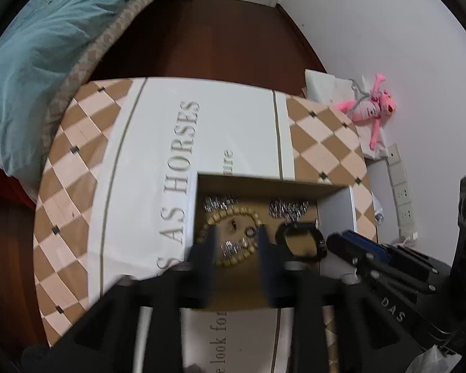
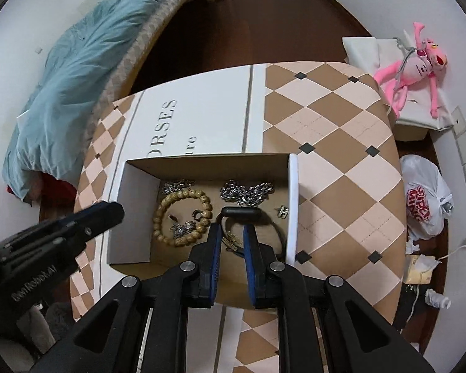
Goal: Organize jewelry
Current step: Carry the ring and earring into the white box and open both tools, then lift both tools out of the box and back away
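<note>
An open cardboard box (image 2: 293, 205) (image 1: 338, 205) sits on a checkered table. Inside lie a wooden bead bracelet (image 2: 183, 197) (image 1: 233, 213), silver chains (image 2: 245, 194) (image 1: 289, 208), a black bangle (image 2: 242, 212) (image 1: 301, 228), a small ring and small charms (image 2: 283, 211). My left gripper (image 1: 236, 237) is open above the bead bracelet, with a small silver piece (image 1: 234, 247) between its fingers. My right gripper (image 2: 233, 233) is open over the box's near right part, with a small gold clasp piece (image 2: 231, 242) between its fingers, beside the black bangle.
The table (image 2: 341, 161) has a white strip with grey lettering. A bed with a teal blanket (image 2: 77, 77) stands at the left. A pink plush toy (image 2: 419, 68), a plastic bag (image 2: 425, 199) and wall sockets lie to the right.
</note>
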### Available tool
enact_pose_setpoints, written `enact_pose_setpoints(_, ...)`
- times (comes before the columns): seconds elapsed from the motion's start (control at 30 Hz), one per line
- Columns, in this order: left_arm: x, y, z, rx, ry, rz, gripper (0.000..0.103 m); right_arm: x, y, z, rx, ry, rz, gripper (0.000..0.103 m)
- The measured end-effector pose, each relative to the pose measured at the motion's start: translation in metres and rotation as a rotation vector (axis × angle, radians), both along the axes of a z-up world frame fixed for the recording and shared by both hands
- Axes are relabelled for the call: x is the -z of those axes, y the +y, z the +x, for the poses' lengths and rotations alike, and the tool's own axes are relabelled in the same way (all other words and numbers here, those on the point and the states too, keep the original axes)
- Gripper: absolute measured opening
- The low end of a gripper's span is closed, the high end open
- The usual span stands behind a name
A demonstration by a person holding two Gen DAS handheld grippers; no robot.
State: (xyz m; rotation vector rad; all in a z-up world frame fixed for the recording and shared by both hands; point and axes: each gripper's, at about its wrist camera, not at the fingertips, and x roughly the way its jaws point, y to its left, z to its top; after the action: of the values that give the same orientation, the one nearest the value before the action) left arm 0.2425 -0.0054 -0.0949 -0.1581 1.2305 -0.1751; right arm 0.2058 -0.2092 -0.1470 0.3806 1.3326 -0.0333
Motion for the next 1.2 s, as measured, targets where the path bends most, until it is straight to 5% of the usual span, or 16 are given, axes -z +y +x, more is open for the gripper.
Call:
enact_pose_setpoints(0.03, -0.003, 0.000, 0.001, -0.002, -0.010, 0.015, 0.084, -0.003, -0.002, 0.000, 0.004, -0.005, 0.000, 0.041)
enact_pose_setpoints(0.07, -0.006, 0.002, 0.002, -0.004, -0.022, 0.014, 0.089, -0.005, -0.003, 0.000, 0.006, -0.008, -0.004, 0.044)
enact_pose_setpoints(0.3, -0.009, 0.008, -0.005, -0.017, -0.047, 0.118, 0.097, -0.021, -0.009, -0.011, 0.020, -0.009, -0.109, 0.050)
enact_pose_setpoints(0.47, 0.001, 0.011, -0.020, -0.024, -0.067, 0.208, 0.097, -0.022, -0.002, -0.023, 0.004, 0.011, -0.239, 0.092)
enact_pose_setpoints(0.87, -0.001, 0.011, -0.051, -0.035, -0.082, 0.231, 0.099, -0.028, 0.012, -0.053, 0.014, 0.008, -0.299, 0.097)
enact_pose_setpoints(1.2, -0.053, 0.015, -0.108, -0.070, -0.186, 0.240, 0.099, -0.100, 0.031, -0.103, 0.052, -0.113, -0.343, 0.098)
